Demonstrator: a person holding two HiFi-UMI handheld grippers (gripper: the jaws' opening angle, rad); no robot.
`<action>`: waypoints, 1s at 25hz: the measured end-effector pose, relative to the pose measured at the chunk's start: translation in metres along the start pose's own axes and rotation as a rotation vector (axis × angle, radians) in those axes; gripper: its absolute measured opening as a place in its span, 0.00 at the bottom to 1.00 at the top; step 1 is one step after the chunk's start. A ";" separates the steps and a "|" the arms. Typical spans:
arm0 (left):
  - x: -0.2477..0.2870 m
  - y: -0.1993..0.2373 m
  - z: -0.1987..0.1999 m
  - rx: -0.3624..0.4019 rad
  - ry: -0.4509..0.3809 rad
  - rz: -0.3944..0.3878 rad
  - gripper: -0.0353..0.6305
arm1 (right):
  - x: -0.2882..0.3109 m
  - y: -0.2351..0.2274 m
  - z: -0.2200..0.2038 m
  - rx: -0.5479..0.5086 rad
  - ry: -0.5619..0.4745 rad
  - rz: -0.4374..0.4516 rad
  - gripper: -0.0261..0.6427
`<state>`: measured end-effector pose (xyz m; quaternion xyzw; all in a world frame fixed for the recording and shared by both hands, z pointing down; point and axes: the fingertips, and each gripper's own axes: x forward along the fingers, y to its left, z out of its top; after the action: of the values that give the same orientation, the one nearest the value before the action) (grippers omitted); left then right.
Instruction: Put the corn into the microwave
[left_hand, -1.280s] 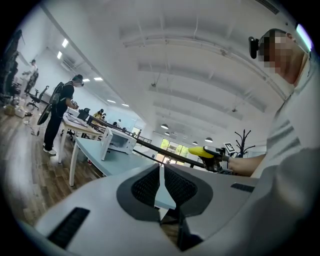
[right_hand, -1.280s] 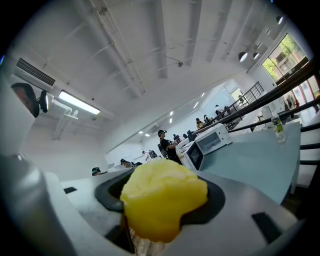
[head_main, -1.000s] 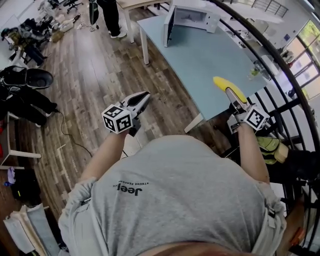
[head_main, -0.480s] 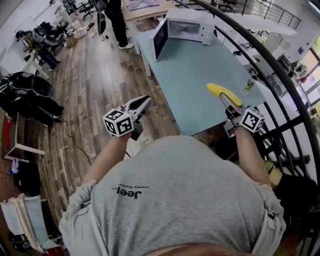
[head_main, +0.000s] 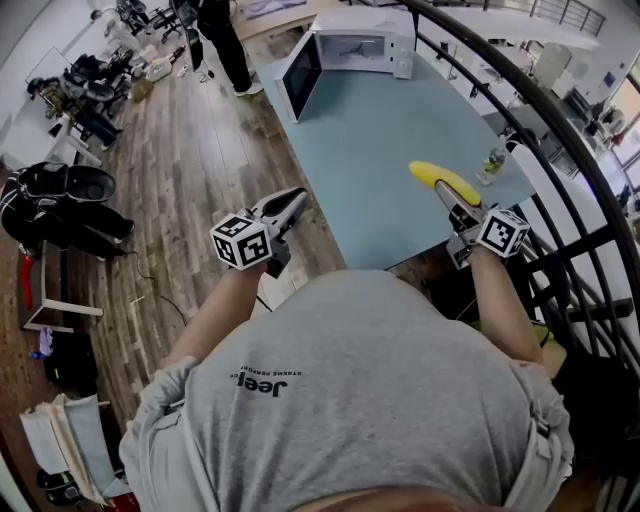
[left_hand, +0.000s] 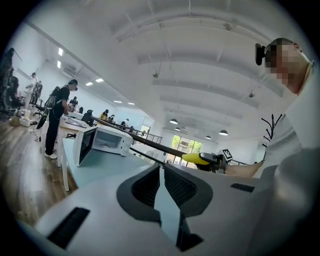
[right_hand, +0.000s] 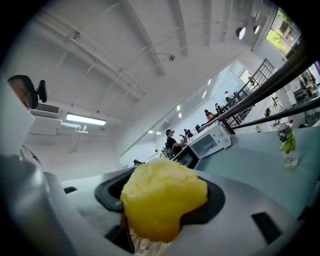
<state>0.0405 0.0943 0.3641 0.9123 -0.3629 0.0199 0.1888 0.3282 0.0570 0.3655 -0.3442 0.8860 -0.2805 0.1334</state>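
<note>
The yellow corn (head_main: 440, 178) sticks out of my right gripper (head_main: 451, 198), which is shut on it above the near right part of the light blue table (head_main: 380, 150). In the right gripper view the corn (right_hand: 165, 197) fills the space between the jaws. The white microwave (head_main: 360, 40) stands at the table's far end with its door (head_main: 300, 75) swung open to the left. My left gripper (head_main: 287, 205) hangs over the wood floor left of the table, jaws shut with nothing in them. In the left gripper view I see the microwave (left_hand: 102, 142) and the corn (left_hand: 197, 158).
A small bottle (head_main: 492, 162) stands near the table's right edge. A black curved railing (head_main: 560, 130) runs along the right. A person (head_main: 215, 35) stands on the floor beyond the table. Bags and chairs (head_main: 60, 190) lie at the left.
Both grippers have moved forward toward the table. The corn now sits further over the tabletop, and the microwave looks nearer and more centred.
</note>
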 end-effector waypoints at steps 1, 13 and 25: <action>0.005 0.002 -0.001 -0.003 0.002 -0.004 0.12 | 0.003 -0.001 0.001 -0.005 0.004 0.007 0.44; 0.080 0.098 0.001 -0.062 0.023 -0.091 0.12 | 0.091 -0.059 0.011 0.005 0.059 -0.112 0.44; 0.211 0.207 0.027 -0.083 0.081 -0.252 0.12 | 0.224 -0.131 0.021 0.032 0.131 -0.190 0.44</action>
<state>0.0540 -0.1910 0.4443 0.9405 -0.2379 0.0177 0.2420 0.2443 -0.1845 0.4164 -0.4054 0.8517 -0.3278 0.0535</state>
